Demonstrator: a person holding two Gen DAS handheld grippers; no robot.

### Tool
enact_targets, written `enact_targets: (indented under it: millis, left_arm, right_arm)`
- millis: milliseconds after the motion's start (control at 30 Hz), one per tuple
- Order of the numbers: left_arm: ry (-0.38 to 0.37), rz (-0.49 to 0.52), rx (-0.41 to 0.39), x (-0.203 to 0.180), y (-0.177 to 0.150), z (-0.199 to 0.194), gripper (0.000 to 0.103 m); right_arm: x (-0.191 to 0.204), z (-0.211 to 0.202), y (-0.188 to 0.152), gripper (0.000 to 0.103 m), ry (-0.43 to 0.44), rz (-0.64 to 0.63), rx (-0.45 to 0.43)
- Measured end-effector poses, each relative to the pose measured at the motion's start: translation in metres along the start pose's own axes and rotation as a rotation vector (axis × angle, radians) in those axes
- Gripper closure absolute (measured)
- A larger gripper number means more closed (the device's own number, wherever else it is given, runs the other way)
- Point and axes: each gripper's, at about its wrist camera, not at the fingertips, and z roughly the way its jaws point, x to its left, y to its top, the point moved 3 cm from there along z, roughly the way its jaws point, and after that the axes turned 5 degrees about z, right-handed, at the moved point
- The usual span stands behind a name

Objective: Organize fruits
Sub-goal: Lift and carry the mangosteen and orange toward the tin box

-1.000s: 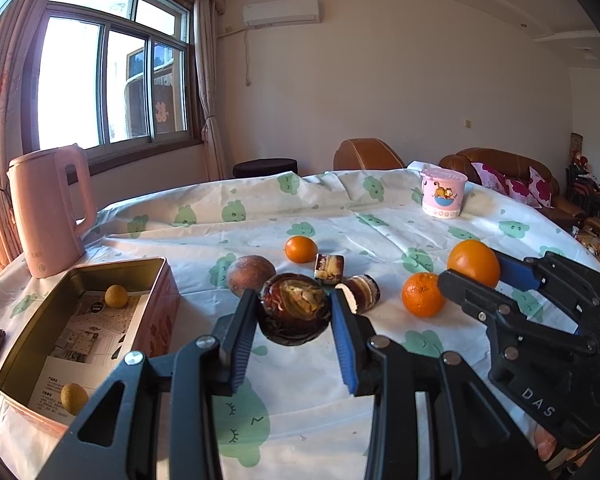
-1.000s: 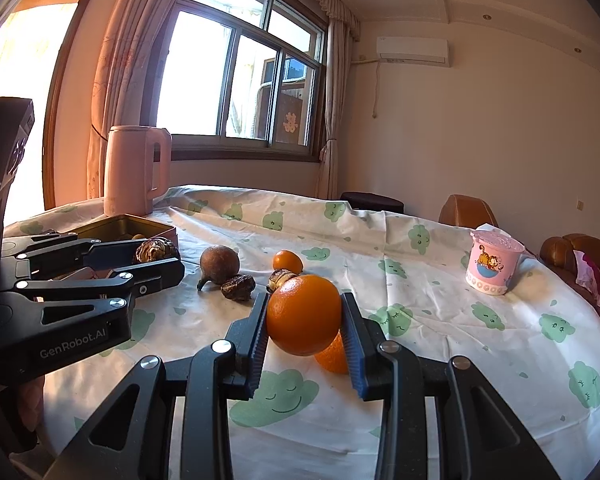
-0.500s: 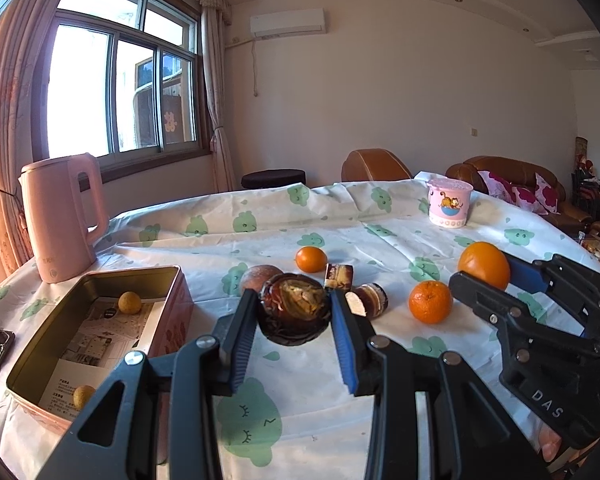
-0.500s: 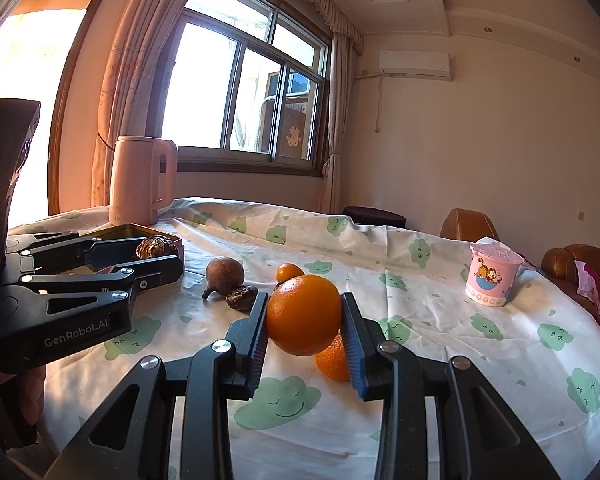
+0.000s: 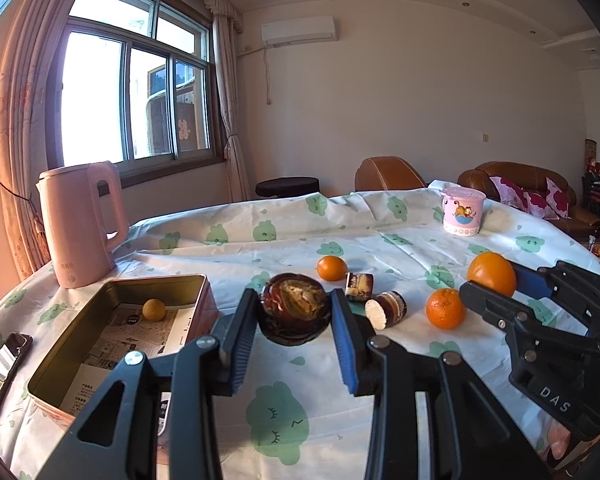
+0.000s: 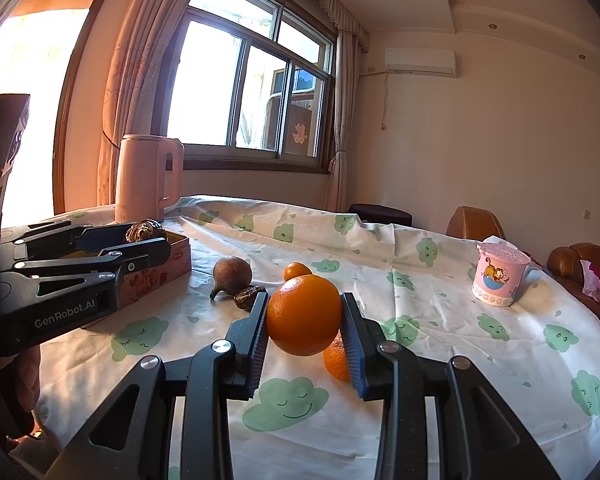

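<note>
My left gripper [image 5: 294, 314] is shut on a dark brown wrinkled fruit [image 5: 294, 306] held above the tablecloth, just right of an open metal tin [image 5: 152, 281]. One small yellow fruit [image 5: 154, 309] lies in the tin. The right wrist view shows my right gripper [image 6: 304, 320] shut on a large orange [image 6: 303, 314], with the left gripper [image 6: 156, 238] at the tin's [image 6: 178, 254] near corner. On the cloth lie a brown round fruit [image 6: 232, 274], a small orange [image 5: 331, 268] and another orange [image 5: 445, 308].
A pink kettle [image 5: 80, 224] stands behind the tin and a phone [image 5: 4, 364] lies to its left. Two small striped rolls [image 5: 386, 309] lie near the oranges. A pink cartoon cup [image 5: 462, 212] stands far right. Sofas stand beyond the table.
My left gripper has swung slightly left toward the tin, still holding the dark fruit, which now hides the brown round fruit. The right gripper has kept still with its orange.
</note>
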Motion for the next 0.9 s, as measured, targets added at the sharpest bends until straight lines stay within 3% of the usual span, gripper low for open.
enact_targets:
  millis: [900]
  left_arm:
    - [0.17,-0.088,0.053,0.089,-0.008,-0.006,0.065]
  right_arm:
    - [0.073,0.026,0.068,0.067,0.197,-0.086,0.004]
